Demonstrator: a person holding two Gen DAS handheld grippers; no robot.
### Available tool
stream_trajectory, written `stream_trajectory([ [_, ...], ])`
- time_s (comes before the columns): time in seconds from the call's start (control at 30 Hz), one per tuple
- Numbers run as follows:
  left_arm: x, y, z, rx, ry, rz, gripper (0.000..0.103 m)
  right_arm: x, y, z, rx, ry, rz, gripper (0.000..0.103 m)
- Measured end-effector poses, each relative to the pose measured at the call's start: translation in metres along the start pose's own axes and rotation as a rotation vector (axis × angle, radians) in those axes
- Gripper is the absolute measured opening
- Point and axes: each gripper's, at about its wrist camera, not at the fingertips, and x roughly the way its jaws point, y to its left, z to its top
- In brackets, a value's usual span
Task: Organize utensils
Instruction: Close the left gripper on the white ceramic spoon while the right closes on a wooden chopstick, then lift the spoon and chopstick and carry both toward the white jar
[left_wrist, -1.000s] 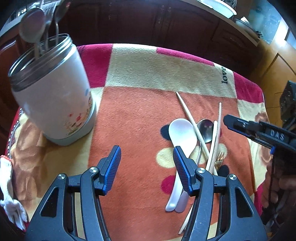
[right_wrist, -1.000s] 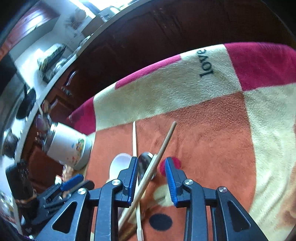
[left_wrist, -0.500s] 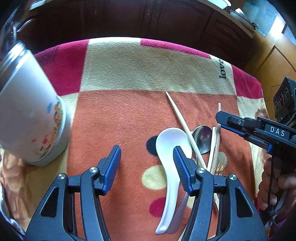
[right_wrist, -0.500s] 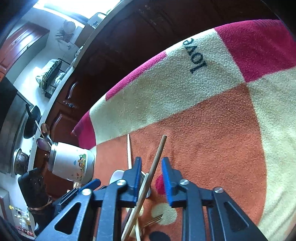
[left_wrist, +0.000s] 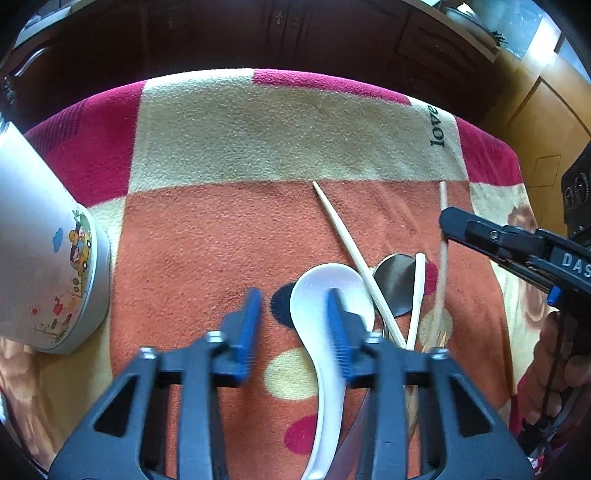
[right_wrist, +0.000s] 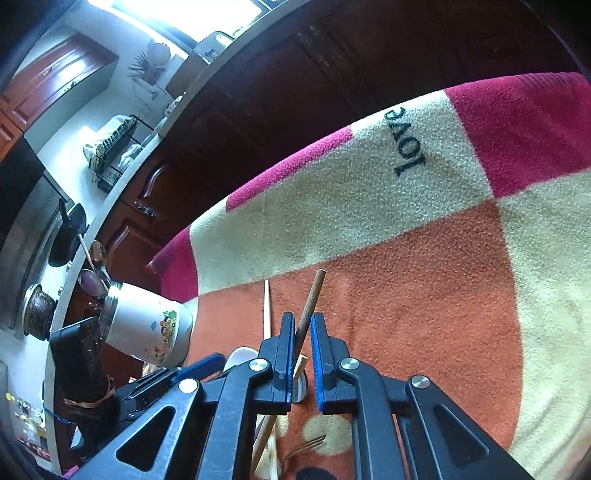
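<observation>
On the patterned cloth lie a white ceramic spoon (left_wrist: 325, 288), a metal spoon (left_wrist: 397, 280), a fork (right_wrist: 306, 445) and several chopsticks (left_wrist: 343, 229). My left gripper (left_wrist: 291, 325) is open and empty, with its right finger over the white spoon's bowl. My right gripper (right_wrist: 302, 334) is closed around a brown chopstick (right_wrist: 314, 291), which stands tilted between its pads; it also shows at the right of the left wrist view (left_wrist: 443, 236). The white utensil jar (left_wrist: 40, 266) with cartoon print stands at the left and holds spoons (right_wrist: 90, 280).
The cloth (left_wrist: 258, 140) covers a small table whose far edge drops to dark wooden cabinets (left_wrist: 295, 33). A kitchen counter with a dish rack (right_wrist: 114, 147) and a stove (right_wrist: 48, 258) lies beyond the jar.
My right gripper has narrowed onto the brown chopstick and raised its far end. My left gripper has moved right toward the white spoon and its jaws have narrowed; the jar has slid left.
</observation>
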Motion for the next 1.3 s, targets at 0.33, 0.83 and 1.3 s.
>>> stream_trajectory([
  [0.33, -0.017, 0.013, -0.006, -0.049, -0.019, -0.066, 0.001, -0.021, 0.004, -0.006, -0.007, -0.025, 0.02, 0.008],
  [0.83, -0.061, 0.01, -0.03, -0.056, -0.069, -0.073, 0.0, -0.05, 0.028, -0.011, -0.047, -0.066, 0.047, 0.007],
  [1.3, -0.113, 0.019, -0.026, -0.051, -0.156, -0.057, 0.0, -0.077, 0.081, -0.012, -0.164, -0.118, 0.074, 0.005],
])
